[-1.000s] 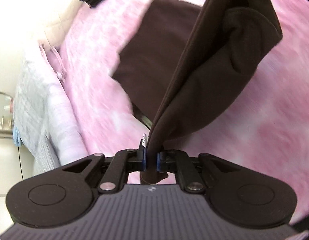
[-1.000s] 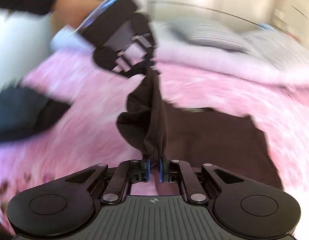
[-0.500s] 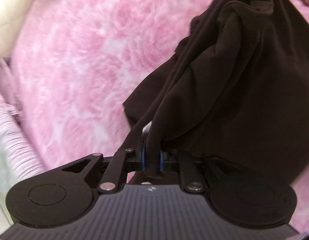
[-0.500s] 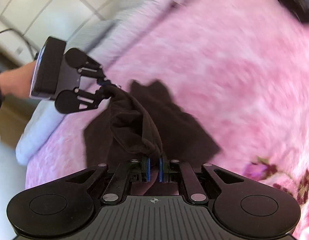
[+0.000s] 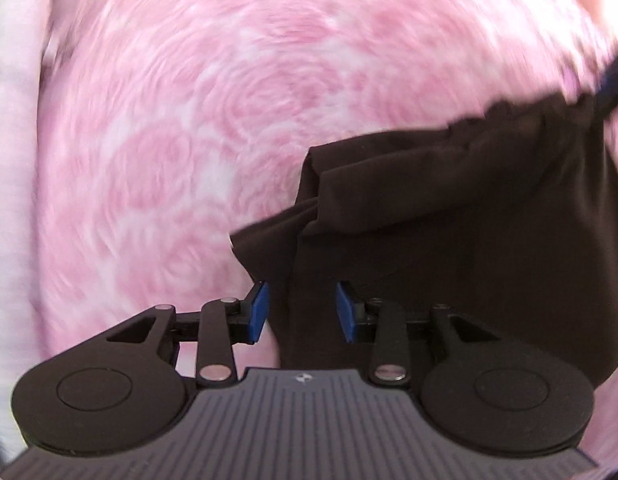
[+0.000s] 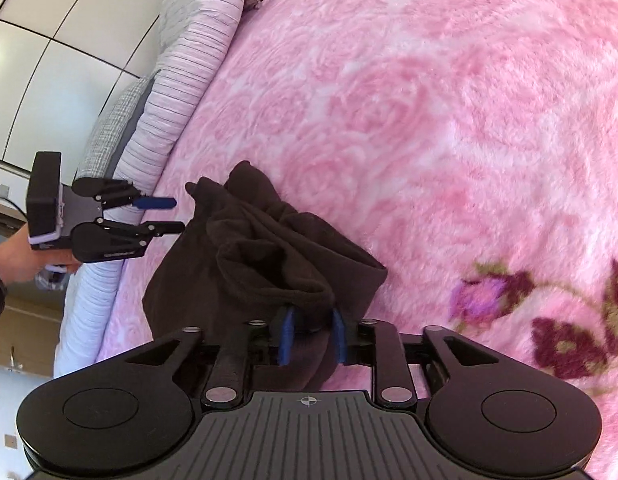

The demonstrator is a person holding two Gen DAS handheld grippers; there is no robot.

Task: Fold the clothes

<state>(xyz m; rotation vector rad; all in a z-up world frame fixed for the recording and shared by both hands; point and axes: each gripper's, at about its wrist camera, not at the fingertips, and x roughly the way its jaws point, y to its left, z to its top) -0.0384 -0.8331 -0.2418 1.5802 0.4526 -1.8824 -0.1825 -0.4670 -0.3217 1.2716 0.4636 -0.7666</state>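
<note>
A dark brown garment (image 6: 249,264) lies folded and bunched on the pink blanket; it also shows in the left wrist view (image 5: 469,220). My left gripper (image 5: 301,312) is open, its blue pads apart, with a cloth edge lying loose between them. From the right wrist view the left gripper (image 6: 169,214) is open just left of the garment, clear of it. My right gripper (image 6: 311,334) is open, and a fold of the garment sits loose between its blue pads.
The pink rose-patterned blanket (image 6: 429,100) covers the bed. Striped and checked pillows (image 6: 181,80) lie along the bed's left edge by a white panelled wall. A purple flower print (image 6: 549,320) sits at the right.
Both grippers lowered the garment onto the blanket and opened, letting it go. The left gripper has drawn back from the cloth edge.
</note>
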